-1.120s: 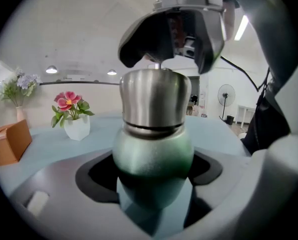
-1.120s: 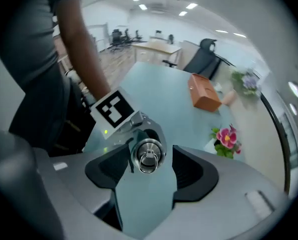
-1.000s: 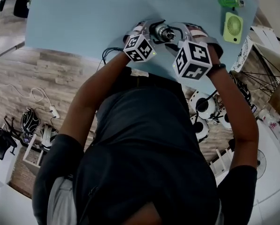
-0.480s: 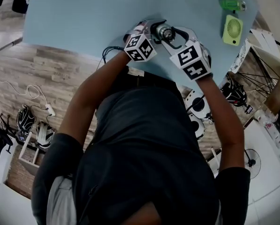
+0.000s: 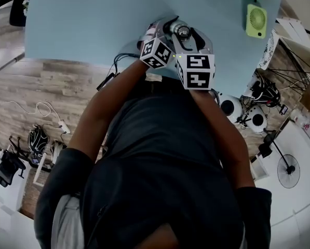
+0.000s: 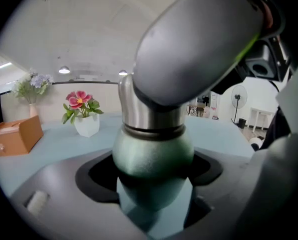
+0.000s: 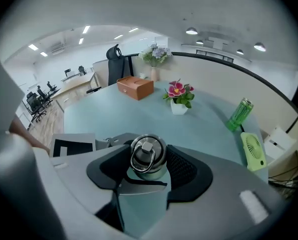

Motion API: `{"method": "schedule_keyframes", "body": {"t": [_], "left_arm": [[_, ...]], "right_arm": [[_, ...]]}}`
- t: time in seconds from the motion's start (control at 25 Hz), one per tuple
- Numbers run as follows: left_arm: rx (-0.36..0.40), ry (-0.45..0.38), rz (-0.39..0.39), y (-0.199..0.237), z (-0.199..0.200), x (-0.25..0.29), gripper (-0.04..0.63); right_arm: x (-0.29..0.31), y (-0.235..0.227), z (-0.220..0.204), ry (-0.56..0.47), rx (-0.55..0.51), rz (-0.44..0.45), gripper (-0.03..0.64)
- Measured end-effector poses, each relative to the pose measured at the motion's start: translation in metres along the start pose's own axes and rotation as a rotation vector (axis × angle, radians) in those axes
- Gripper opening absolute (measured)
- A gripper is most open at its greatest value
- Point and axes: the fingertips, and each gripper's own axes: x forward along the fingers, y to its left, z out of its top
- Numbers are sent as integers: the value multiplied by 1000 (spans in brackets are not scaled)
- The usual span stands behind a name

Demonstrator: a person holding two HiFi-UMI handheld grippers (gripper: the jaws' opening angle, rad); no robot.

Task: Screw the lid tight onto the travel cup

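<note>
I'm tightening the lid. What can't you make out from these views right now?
- How far the lid sits down on the travel cup: in the left gripper view, the right gripper covers the lid; in the right gripper view, the lid hides the joint; in the head view, it is too small.
- Cup base, and whether it touches the table: in the left gripper view, the left gripper hides it; in the head view, both grippers cover it.
- Green can's print: too small.
</note>
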Motion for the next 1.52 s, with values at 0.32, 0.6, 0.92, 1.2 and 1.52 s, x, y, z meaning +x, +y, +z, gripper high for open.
{"method": "schedule_keyframes", "body": {"t": [0.32, 0.6, 0.92, 1.2, 1.52], "left_arm": [[11, 9, -2, -5, -1, 3, 433], [20, 5, -27, -4, 0, 3, 433], [26, -4, -70, -4, 2, 1, 433], [43, 1, -87, -6, 1, -1, 433], [40, 3, -73, -4, -2, -5, 433]], "right_arm": [[-10, 8, -1, 81, -214, 178, 255], [-29, -9, -10, 225, -1340, 529, 255], [-4, 10, -18, 277, -1916, 762, 253], [-5, 15, -23, 308, -1586, 779, 235], [4, 15, -6, 141, -402, 312, 233]]}}
